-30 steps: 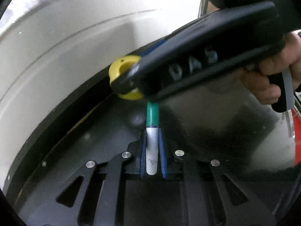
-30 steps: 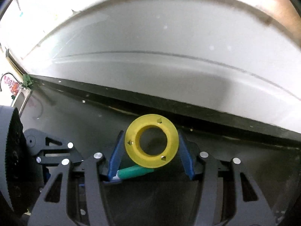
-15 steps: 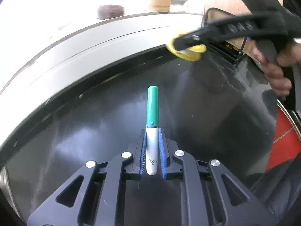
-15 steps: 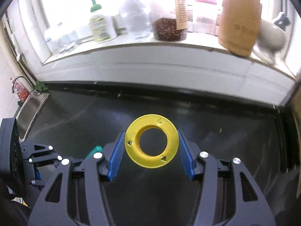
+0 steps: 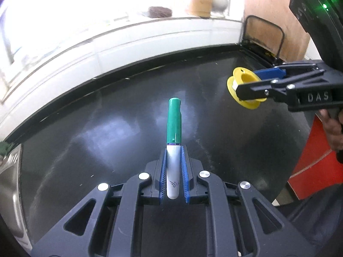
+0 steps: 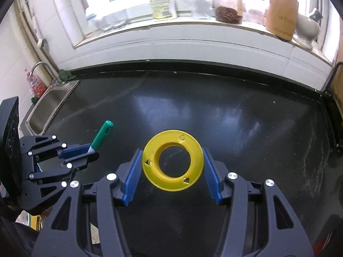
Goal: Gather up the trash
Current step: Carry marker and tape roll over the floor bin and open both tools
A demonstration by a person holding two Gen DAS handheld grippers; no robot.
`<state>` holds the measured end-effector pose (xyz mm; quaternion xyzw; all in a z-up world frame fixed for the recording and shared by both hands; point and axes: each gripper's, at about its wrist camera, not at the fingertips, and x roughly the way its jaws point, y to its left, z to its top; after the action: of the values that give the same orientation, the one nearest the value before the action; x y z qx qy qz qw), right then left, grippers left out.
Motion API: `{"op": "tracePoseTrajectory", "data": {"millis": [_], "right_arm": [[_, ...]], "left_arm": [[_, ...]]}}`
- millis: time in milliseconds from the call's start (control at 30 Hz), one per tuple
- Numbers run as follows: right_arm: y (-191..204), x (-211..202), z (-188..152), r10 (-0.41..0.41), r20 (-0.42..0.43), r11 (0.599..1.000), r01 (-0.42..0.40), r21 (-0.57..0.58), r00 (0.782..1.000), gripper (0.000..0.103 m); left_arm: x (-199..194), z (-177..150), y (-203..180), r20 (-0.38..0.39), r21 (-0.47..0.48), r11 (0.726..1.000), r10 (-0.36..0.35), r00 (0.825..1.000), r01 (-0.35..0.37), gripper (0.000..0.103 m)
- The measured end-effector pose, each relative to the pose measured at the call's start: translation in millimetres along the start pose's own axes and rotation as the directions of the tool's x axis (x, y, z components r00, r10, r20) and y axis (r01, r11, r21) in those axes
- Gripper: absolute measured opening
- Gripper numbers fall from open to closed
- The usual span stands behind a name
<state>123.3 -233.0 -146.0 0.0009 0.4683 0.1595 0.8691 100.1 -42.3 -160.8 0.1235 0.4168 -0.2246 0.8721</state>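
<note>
Green-capped and white-bodied, the marker [image 5: 173, 150] sits clamped between the blue pads [image 5: 163, 180] of the left gripper [image 5: 174, 160], its barrel running straight along the fingers and its cap sticking out past their tips over the black countertop [image 5: 107, 128]. The right gripper [image 6: 172, 167] is closed on a yellow plastic spool [image 6: 172, 163], the pads pressing the spool's rim from both sides so its open centre faces the camera. Both items hang above the counter, not touching it. From the left wrist view the spool [image 5: 245, 91] is up to the right of the marker, well apart. A steel sink [image 6: 48, 105] lies at the counter's left end.
</note>
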Motion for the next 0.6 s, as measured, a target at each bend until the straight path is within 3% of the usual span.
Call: {"op": "tracePoseTrajectory", "data": {"millis": [167, 300, 433, 600], "right_arm": [[46.7, -4.0, 14.5, 0.055, 0.029, 0.994, -0.052, -0.096, 0.998, 0.054], [114.8, 0.9, 26.3, 0.164, 0.019, 0.965, -0.157, -0.209, 0.986, 0.054], [194.4, 6.7, 25.8, 0.28, -0.029, 0.906, -0.274, -0.322, 0.96, 0.054], [300.9, 13.8, 5.5, 0.404, -0.141, 0.792, -0.422, -0.442, 0.904, 0.054]], "left_arm": [[-40.2, -19.2, 26.5, 0.047, -0.102, 0.991, 0.096, 0.994, -0.091, 0.013], [-86.8, -50.5, 57.9, 0.055, -0.224, 0.951, 0.229, 0.972, -0.211, 0.013], [-137.7, -97.2, 88.5, 0.011, -0.353, 0.87, 0.371, 0.929, -0.344, 0.013], [-200.2, -175.1, 118.7, -0.102, -0.493, 0.719, 0.511, 0.853, -0.489, 0.013]]}}
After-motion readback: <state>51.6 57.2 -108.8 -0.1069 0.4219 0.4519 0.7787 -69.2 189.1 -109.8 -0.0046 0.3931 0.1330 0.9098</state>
